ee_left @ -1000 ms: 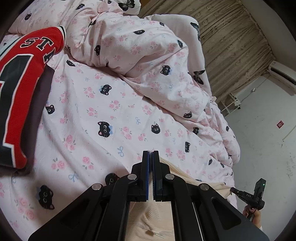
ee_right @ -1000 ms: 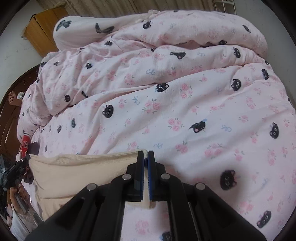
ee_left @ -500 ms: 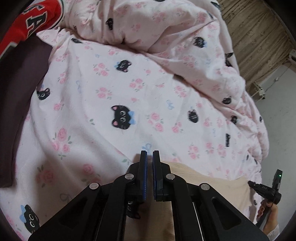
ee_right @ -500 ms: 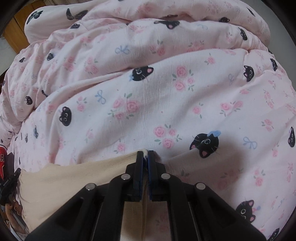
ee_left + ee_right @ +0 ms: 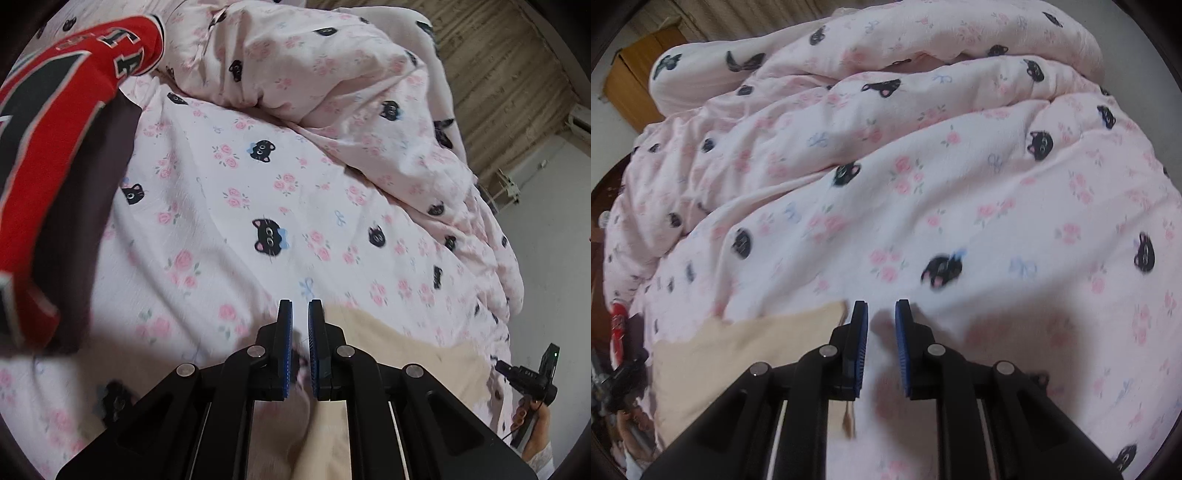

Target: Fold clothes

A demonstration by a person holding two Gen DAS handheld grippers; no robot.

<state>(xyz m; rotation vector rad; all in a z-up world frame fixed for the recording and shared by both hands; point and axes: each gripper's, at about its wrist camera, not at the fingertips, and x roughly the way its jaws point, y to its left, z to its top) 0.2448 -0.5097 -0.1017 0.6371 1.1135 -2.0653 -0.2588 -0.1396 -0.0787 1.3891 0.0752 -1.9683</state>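
The cream garment is seen lying flat on the bed, on the pink cat-print duvet, close under both tools. In the left wrist view the left tool is held with its blue pads slightly apart and nothing between them, the garment's near corner lying just to the right of and beneath it. In the right wrist view the right tool has just been opened; its pads stand apart over bare duvet, and the garment's corner is found just beside the left finger, released. The garment's long edge is judged to run across from one tool to the other, so each end sits nearest its own hand. A red and black jersey is left well off to the side, apart from this fold
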